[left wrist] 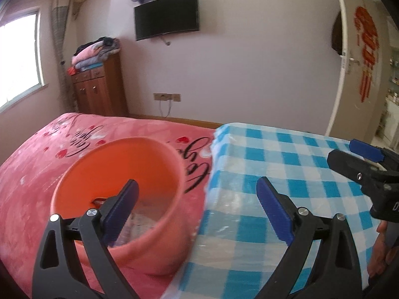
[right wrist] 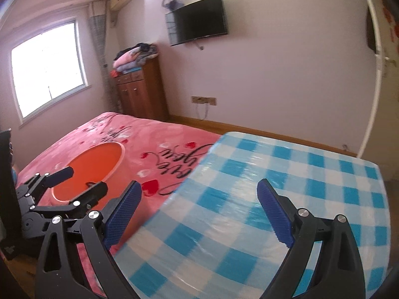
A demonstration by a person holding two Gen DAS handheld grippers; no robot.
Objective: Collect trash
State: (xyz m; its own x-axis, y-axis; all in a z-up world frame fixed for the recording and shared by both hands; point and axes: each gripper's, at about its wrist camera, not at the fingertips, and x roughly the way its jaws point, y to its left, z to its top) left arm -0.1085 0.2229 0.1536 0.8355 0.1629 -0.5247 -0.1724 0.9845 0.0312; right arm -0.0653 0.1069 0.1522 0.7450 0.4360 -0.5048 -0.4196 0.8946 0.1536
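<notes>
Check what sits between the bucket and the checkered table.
Nothing: in the right wrist view only bare pink bedspread lies between bucket and table.

Both claws: black frames, silver screws, ribbed blue pads (right wrist: pixel 274 214).

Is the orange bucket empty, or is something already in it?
Not empty. In the left wrist view, the orange bucket holds pale crumpled material at its bottom; what it is cannot be told.

home bedroom | bed w/ pink blanket (right wrist: pixel 104 134) | wall TV (left wrist: pixel 166 16) | wood cabinet (left wrist: pixel 99 87), prob. folded laundry on top
</notes>
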